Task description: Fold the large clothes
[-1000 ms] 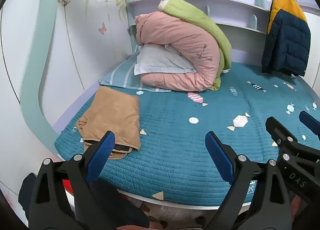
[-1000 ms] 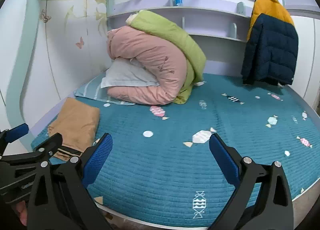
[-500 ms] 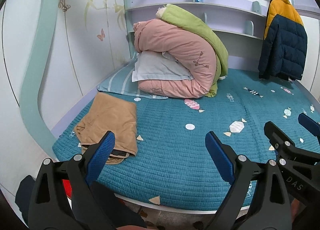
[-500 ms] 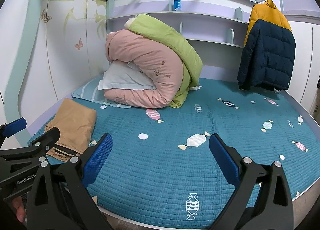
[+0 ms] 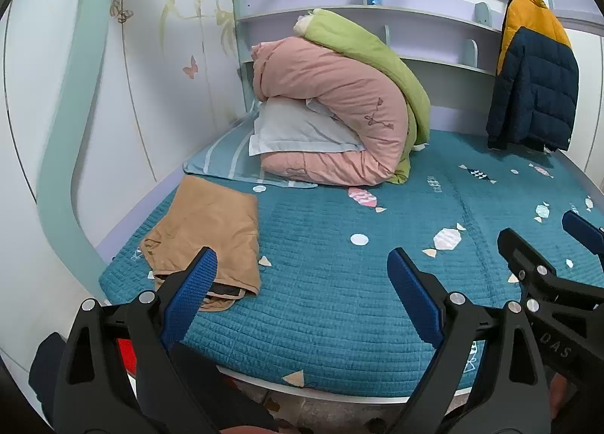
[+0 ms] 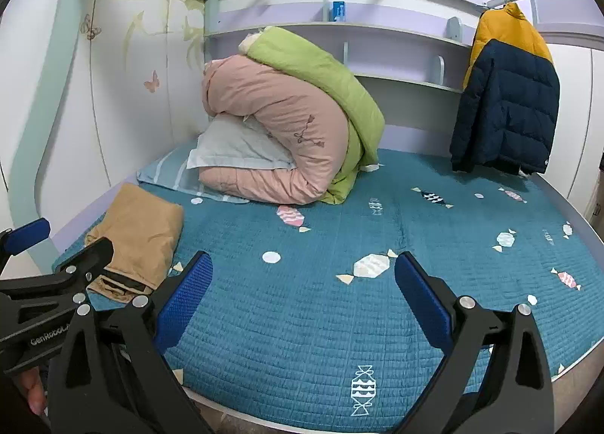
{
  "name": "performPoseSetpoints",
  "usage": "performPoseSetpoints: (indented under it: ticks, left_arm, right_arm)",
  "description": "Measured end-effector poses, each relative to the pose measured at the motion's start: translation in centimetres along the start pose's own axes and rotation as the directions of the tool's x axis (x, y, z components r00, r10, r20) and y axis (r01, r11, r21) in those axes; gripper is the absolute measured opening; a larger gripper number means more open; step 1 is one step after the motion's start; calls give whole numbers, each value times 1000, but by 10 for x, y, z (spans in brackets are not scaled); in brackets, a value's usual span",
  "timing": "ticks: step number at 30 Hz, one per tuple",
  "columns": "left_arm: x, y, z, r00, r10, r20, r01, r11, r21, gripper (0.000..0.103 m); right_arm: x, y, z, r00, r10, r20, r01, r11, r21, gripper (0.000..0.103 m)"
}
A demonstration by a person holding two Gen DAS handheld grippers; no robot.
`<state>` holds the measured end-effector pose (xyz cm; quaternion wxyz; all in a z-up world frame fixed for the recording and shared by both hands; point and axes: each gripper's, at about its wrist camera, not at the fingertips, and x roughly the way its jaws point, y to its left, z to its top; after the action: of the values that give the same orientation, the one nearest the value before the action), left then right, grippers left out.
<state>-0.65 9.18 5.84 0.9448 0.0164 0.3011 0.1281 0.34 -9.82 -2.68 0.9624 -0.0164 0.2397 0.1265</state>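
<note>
A folded tan garment [image 5: 205, 232] with a dark lining lies at the front left corner of the teal bed; it also shows in the right wrist view [image 6: 137, 236]. A navy and yellow puffer jacket [image 5: 534, 75] hangs on a rail at the back right, also in the right wrist view [image 6: 507, 98]. My left gripper [image 5: 302, 292] is open and empty, off the bed's front edge, just right of the tan garment. My right gripper [image 6: 304, 294] is open and empty, over the bed's front middle. Each gripper shows at the other view's edge.
A teal quilted bed cover [image 5: 339, 283] with candy prints spans the bed. A rolled pink and green duvet [image 5: 339, 109] on a pale pillow sits at the back. Cupboard doors stand on the left, shelves [image 6: 377, 28] behind.
Both grippers have drawn back and tilted up a little, so the bed and wall sit lower in view. Both stay open and empty. The tan garment has not moved.
</note>
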Motion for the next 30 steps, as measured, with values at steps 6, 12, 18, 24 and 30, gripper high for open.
performPoseSetpoints:
  ticks: [6,12,18,24,30]
  left_arm:
    - [-1,0,-1,1000,-8,0,8,1000,7,92]
    - [-4,-1,-2,1000,-19,0,19,1000,14,92]
    - [-3,-2,-3,1000,-22,-1,22,1000,15,92]
    - [-4,-3,-3,1000,-20,0,20,1000,18,92]
    - [-3,-2,-3,1000,-21,-2,21,1000,18,92]
  right_arm:
    - [2,-3,1,1000,-4,-2,4,1000,5,94]
    - [4,-5,1,1000,-15,-8,15,1000,8,94]
    - [4,-4,0,1000,-15,-9,15,1000,12,94]
    - [4,-4,-1,1000,-15,-14,15,1000,10,94]
    - [4,-2,-1,1000,-12,-14,12,1000,13,94]
